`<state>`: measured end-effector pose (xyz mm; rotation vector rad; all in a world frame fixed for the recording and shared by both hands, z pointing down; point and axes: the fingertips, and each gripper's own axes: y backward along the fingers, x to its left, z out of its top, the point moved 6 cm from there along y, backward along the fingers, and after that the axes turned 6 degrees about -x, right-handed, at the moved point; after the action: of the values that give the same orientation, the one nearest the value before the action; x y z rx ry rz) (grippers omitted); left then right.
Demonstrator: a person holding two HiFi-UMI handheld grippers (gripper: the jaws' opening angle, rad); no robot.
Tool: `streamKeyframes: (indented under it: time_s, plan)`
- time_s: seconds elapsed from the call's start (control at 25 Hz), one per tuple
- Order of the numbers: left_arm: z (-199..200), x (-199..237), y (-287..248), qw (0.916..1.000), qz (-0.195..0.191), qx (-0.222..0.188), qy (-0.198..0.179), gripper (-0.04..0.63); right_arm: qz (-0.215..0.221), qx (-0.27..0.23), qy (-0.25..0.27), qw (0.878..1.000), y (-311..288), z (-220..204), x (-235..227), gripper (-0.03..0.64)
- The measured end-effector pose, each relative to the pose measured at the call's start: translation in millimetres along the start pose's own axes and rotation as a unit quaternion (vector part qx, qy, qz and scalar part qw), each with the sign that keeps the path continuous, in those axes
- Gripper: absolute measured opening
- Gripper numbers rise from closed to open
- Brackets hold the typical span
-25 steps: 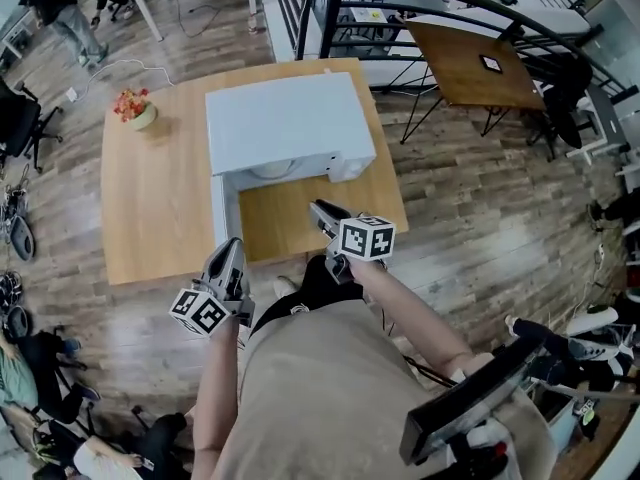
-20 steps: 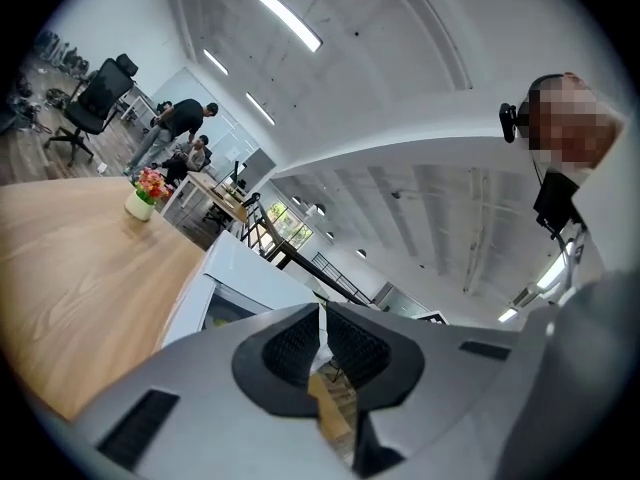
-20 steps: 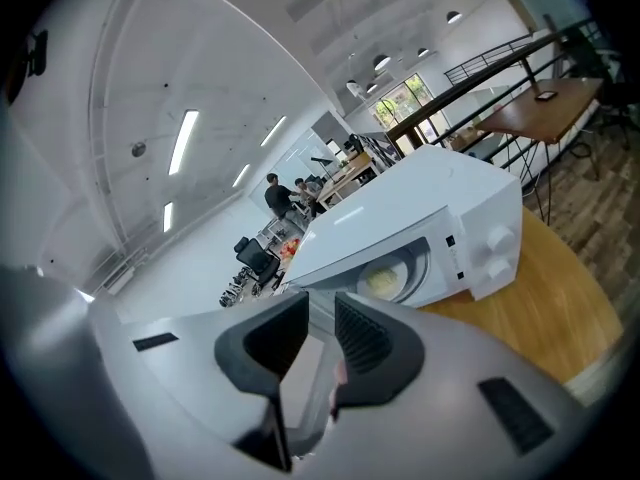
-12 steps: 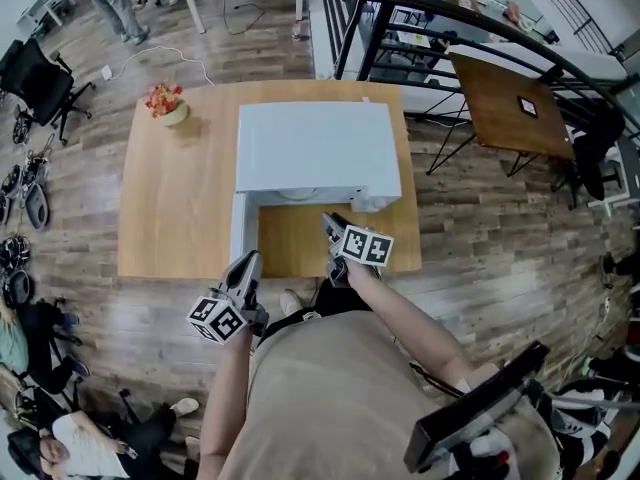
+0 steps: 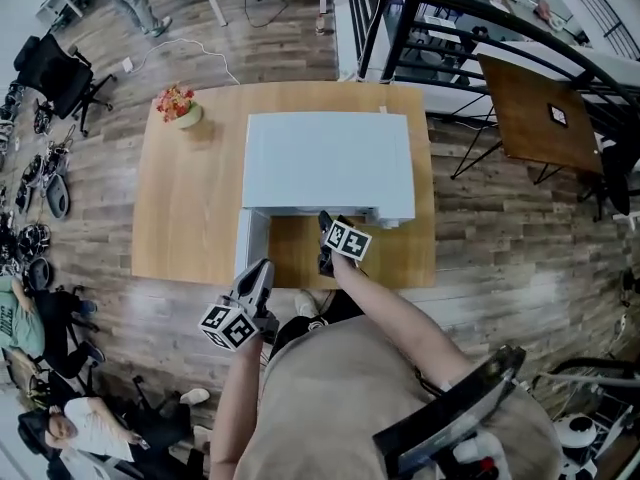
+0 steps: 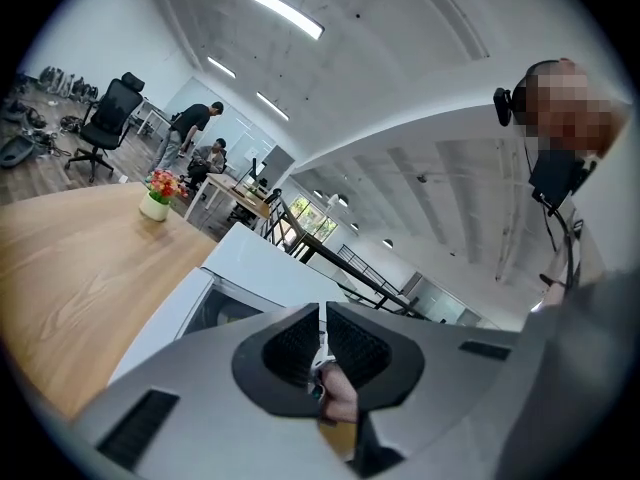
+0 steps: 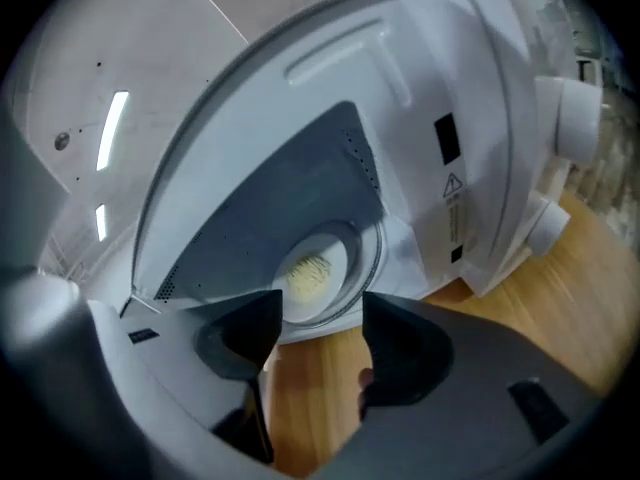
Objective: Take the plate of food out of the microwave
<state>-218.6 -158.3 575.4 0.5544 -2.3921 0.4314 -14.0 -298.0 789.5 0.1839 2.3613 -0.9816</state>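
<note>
- Plate of food (image 7: 315, 271): lies flat inside the open microwave (image 5: 330, 158), straight ahead of the right gripper (image 7: 318, 318) and just beyond its tips.
- Right gripper: jaws apart and just been opening, nothing between them; judged the nearer hand.
- Plate: round, no long axis; near rim faces the jaws.
- Left gripper (image 6: 320, 343): jaws together, empty, well back.

The person wears a beige shirt (image 5: 340, 398); the grey left tongs (image 5: 261, 269) and right tongs (image 5: 324, 219) carry black-and-white marker cubes (image 5: 228, 326).
</note>
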Motion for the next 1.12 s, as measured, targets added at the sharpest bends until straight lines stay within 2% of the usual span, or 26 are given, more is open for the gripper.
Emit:
streamKeyframes:
  time_s: [0.16, 0.36, 0.6, 0.84, 1.04, 1.12]
  plan:
    - [-6, 3, -5, 0.9999, 0.012, 0.008, -0.007, 0.003, -0.033, -0.019, 0.010, 0.999, -23, -9, 0, 0.280]
    - [-4, 14, -3, 0.9995, 0.027, 0.013, -0.010, 0.003, -0.083, -0.041, 0.003, 0.996, -45, -13, -2, 0.281]
    - [-6, 18, 3, 0.9993, 0.024, 0.027, -0.012, 0.003, -0.126, -0.057, -0.014, 0.990, -63, -16, 1, 0.281]
    - [-6, 22, 21, 0.9987, 0.020, 0.041, -0.021, 0.003, -0.177, -0.046, 0.000, 0.983, -79, -31, -2, 0.281]
    - [-7, 28, 37, 0.9984, 0.021, 0.045, -0.028, 0.003, -0.184, -0.058, 0.022, 0.981, -77, -33, -8, 0.280]
    - [-7, 32, 44, 0.9983, 0.018, 0.047, -0.028, 0.003, -0.176, -0.066, 0.011, 0.982, -73, -35, -12, 0.262]
